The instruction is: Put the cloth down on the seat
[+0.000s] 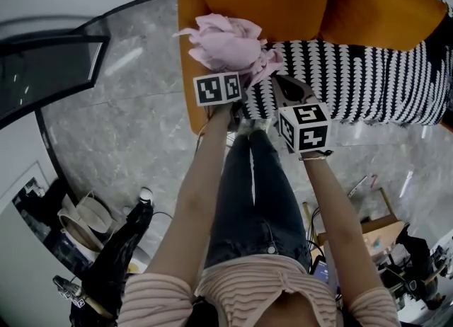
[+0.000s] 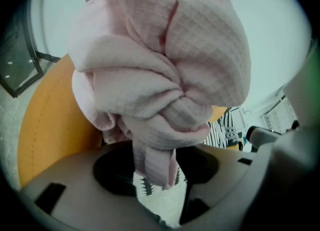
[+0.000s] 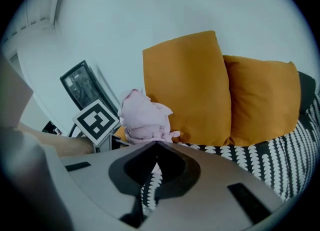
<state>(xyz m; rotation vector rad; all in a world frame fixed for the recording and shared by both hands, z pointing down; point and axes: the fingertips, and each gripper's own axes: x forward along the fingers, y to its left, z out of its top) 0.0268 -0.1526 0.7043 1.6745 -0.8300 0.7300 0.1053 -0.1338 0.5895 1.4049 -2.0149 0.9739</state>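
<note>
Ahead of me, two orange cushions (image 3: 185, 85) stand side by side against a plain pale wall (image 3: 150, 10), at the back of the black-and-white patterned seat (image 1: 368, 85). The floor (image 1: 134, 134) under me is glossy grey veined stone. A dark-framed glass panel (image 1: 49, 71) stands at my left. A cardboard box (image 1: 382, 232) sits at my right.

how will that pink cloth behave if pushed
The crumpled pink waffle-weave cloth looks floppy: soft folds, a tail drooping. Probably light: thin fabric. Pushed on the black-and-white patterned seat, it would likely bunch up, not slide.
</note>
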